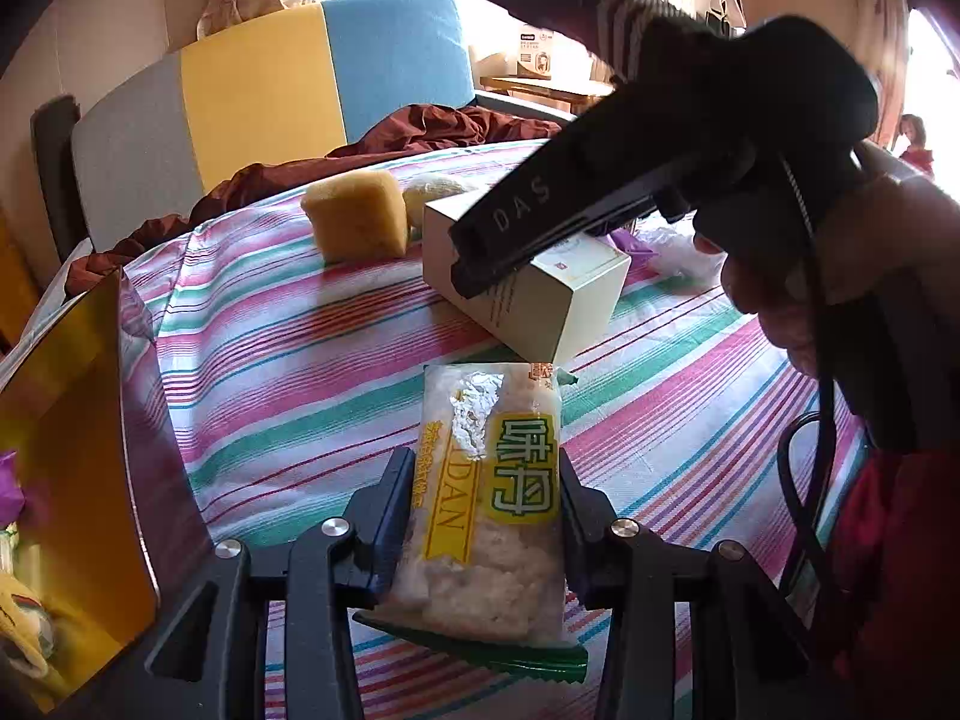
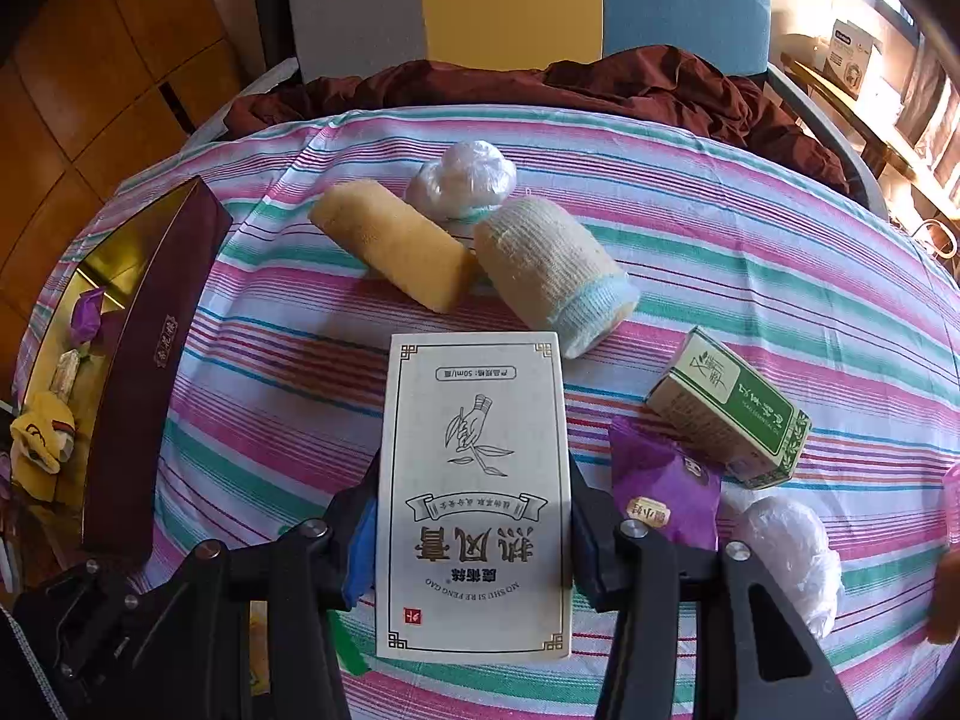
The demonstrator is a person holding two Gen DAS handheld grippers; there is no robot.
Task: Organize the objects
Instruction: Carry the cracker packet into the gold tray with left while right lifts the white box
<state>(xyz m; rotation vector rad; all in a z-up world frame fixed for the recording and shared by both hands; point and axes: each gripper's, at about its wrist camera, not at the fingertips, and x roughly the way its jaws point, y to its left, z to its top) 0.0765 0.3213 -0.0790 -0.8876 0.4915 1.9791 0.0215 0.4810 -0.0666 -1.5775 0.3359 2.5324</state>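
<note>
Risks | left gripper (image 1: 480, 516) clamped on snack packet (image 1: 489, 498), I may crush it | right gripper (image 2: 474, 516) clamped on white box (image 2: 474, 480), could clip bandage roll (image 2: 552, 276)

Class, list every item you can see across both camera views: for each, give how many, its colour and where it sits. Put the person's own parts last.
Snack packet: one, clear with yellow label, between the left tongs' pads.
White box: one, cream with dark print, between the right tongs' pads.
Sponge: one, yellow, far side of the cloth.
Bandage roll: one, beige with a blue end, beside the sponge.
Plastic-wrapped bundles: two, whitish, one behind the sponge, one near right.
Green box: one, green and tan, right.
Purple packet: one, right of the white box.
Gift box: one, maroon outside, gold inside, left edge, holding small items.
Striped cloth: one, pink, green, white, underneath everything.
Left tongs: black.
Right tongs: black.
Hand: one, holding the right tongs.
</note>
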